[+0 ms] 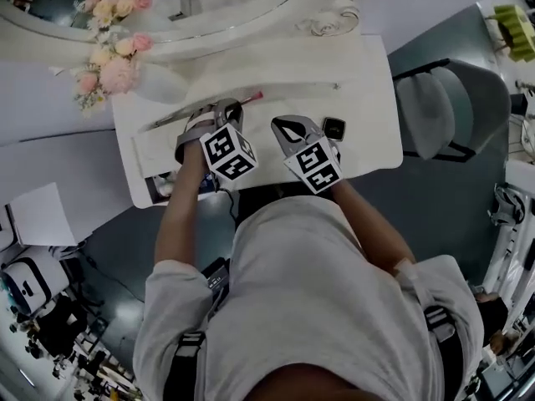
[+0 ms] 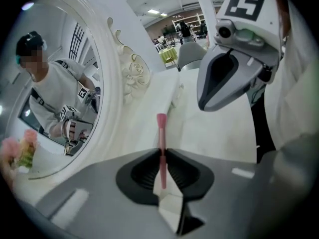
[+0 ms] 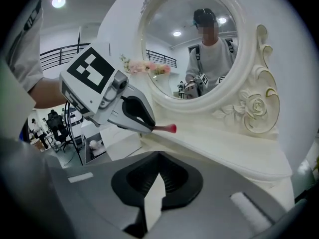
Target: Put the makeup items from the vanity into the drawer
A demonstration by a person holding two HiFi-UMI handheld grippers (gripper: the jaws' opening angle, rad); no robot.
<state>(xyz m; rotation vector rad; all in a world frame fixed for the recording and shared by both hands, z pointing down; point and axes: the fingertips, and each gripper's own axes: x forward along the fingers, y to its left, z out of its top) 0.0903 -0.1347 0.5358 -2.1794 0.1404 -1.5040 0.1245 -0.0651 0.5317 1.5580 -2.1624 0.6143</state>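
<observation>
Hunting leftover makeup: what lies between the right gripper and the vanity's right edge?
A small black square case lies on the vanity there, close beside the right gripper; the head view shows it.

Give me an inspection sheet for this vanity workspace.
Surface: white vanity top.
Job's things: pink-tipped stick, held; small dark square item lying on the top; drawer at the left, apparently open.
Clutter: flowers at the left end.
Grippers: left gripper shut on the pink-tipped stick; right gripper shut, empty.
Cables: thin dark lead below the left gripper, it seems.
Surroundings: oval mirror; grey chair.
</observation>
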